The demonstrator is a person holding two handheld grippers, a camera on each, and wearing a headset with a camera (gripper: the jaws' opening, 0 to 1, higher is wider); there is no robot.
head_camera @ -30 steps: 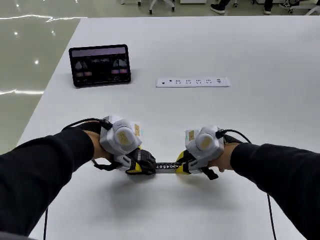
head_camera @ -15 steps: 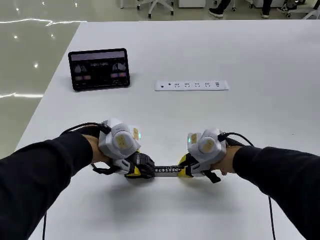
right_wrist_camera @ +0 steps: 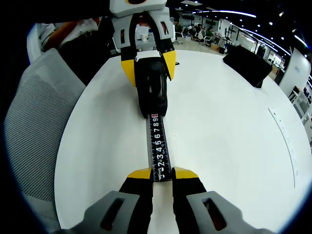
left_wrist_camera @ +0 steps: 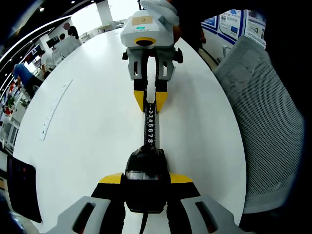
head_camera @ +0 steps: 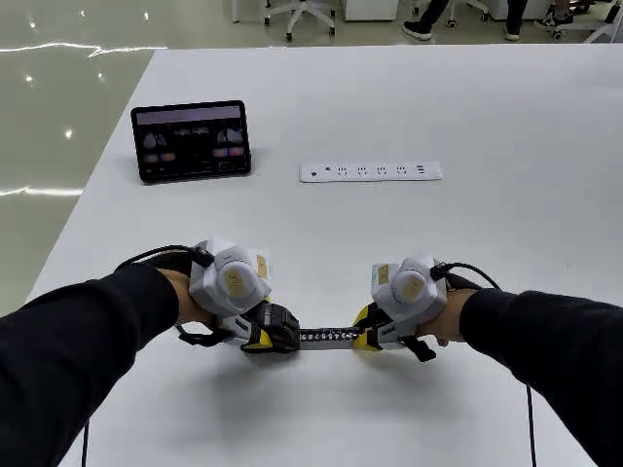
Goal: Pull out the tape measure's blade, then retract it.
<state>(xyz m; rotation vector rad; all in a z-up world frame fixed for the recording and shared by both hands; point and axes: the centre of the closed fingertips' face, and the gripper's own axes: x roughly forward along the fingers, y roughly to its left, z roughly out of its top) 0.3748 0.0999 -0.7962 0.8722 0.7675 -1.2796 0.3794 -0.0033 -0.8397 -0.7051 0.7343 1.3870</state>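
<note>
A black tape measure case (head_camera: 277, 326) (left_wrist_camera: 146, 179) (right_wrist_camera: 150, 93) lies low over the white table, with my left gripper (head_camera: 261, 337) (left_wrist_camera: 146, 187) shut on its sides. Its blade (head_camera: 330, 336) (left_wrist_camera: 150, 126) (right_wrist_camera: 157, 150) runs out to the right, numbers up to about nine showing. My right gripper (head_camera: 366, 337) (right_wrist_camera: 161, 176) is shut on the blade's end, yellow fingertips pinching it flat. In the left gripper view the right gripper (left_wrist_camera: 150, 100) faces me across the blade; in the right gripper view the left gripper (right_wrist_camera: 148, 66) straddles the case.
A black tablet (head_camera: 191, 141) stands at the far left of the table (head_camera: 467, 253), and a white power strip (head_camera: 370, 172) lies behind the grippers. A grey mesh chair (left_wrist_camera: 265, 117) (right_wrist_camera: 34, 122) sits at the table's near edge. Cables (head_camera: 156, 255) trail from both grippers.
The grippers have drawn apart: the right one moved right with the blade's end, so more blade shows. The head camera tipped, shifting the scene downward.
</note>
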